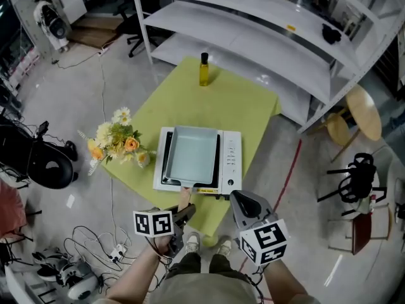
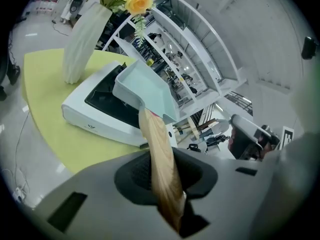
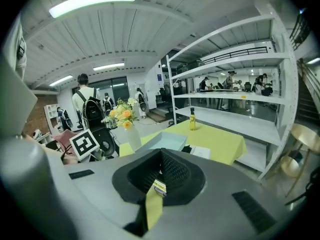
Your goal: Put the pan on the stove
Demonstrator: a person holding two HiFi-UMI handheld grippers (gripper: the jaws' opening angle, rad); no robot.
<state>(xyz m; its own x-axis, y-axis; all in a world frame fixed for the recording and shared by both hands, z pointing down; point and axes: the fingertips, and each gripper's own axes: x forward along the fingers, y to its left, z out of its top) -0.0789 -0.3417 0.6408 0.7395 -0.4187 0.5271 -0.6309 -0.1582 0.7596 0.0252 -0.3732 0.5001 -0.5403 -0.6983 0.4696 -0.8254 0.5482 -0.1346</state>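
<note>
A pale blue rectangular pan (image 1: 193, 154) lies over the black top of a white stove (image 1: 231, 160) on the yellow-green table (image 1: 190, 100). Its wooden handle (image 1: 184, 198) points toward me past the stove's front edge. My left gripper (image 1: 184, 213) is shut on that handle. In the left gripper view the handle (image 2: 159, 154) runs between the jaws up to the pan (image 2: 142, 84), above the stove (image 2: 82, 116). My right gripper (image 1: 242, 202) hovers just right of the handle, off the table's front edge. Its jaws are shut with nothing between them (image 3: 160, 176). The pan (image 3: 162, 141) shows beyond them.
A white vase of flowers (image 1: 117, 141) stands left of the stove. An oil bottle (image 1: 204, 69) is at the table's far edge. White shelving (image 1: 253, 37) runs behind the table. Chairs (image 1: 357, 176) stand at right, and cables (image 1: 95, 246) lie on the floor at left.
</note>
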